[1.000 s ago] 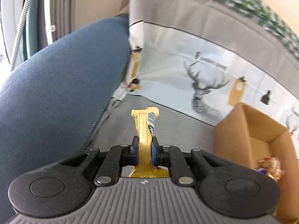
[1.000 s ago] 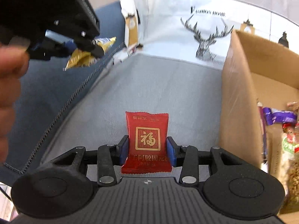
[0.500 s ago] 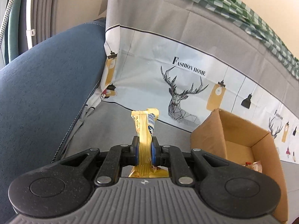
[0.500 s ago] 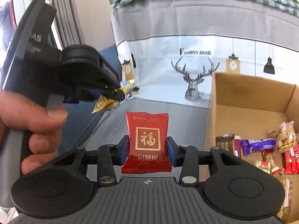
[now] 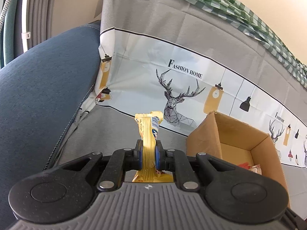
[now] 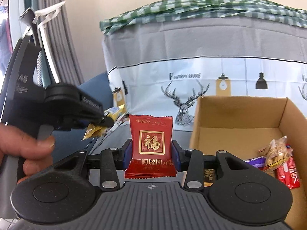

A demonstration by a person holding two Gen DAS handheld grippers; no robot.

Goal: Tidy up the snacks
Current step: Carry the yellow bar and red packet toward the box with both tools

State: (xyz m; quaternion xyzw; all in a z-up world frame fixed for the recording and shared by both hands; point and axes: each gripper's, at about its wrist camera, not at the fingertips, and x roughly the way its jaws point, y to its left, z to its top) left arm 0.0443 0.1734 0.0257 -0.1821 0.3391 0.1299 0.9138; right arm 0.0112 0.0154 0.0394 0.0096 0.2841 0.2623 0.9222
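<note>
- While both grippers hold a snack in the air, the cardboard box [image 6: 238,115] already contains several packets, so I judge the task to be partly done.
- Far to the left of the box, in the right wrist view, a hand [image 6: 25,153] carries the left gripper [image 6: 104,119]. Its jaws are closed on a yellow snack packet [image 5: 148,132], which stands on edge between the pads, above the grey cover [image 5: 107,128] and not yet over the box.
- Nearer to the box, just left of its left wall, the right gripper [image 6: 151,153] is clamped on a red candy packet [image 6: 151,141]. The packet stands upright with its printed face to the camera, and the pads press its two side edges. It is also outside the box.
- Inside the box, near its right and front part, lie a clear bag of nuts [image 6: 276,151], a red stick packet [image 6: 287,174] and a purple wrapper [image 6: 255,162]. The rear part of the box floor is bare.
- What is left, in my judgement: to bring both packets over the box and release them there. I cannot tell whether more snacks wait outside the box.
</note>
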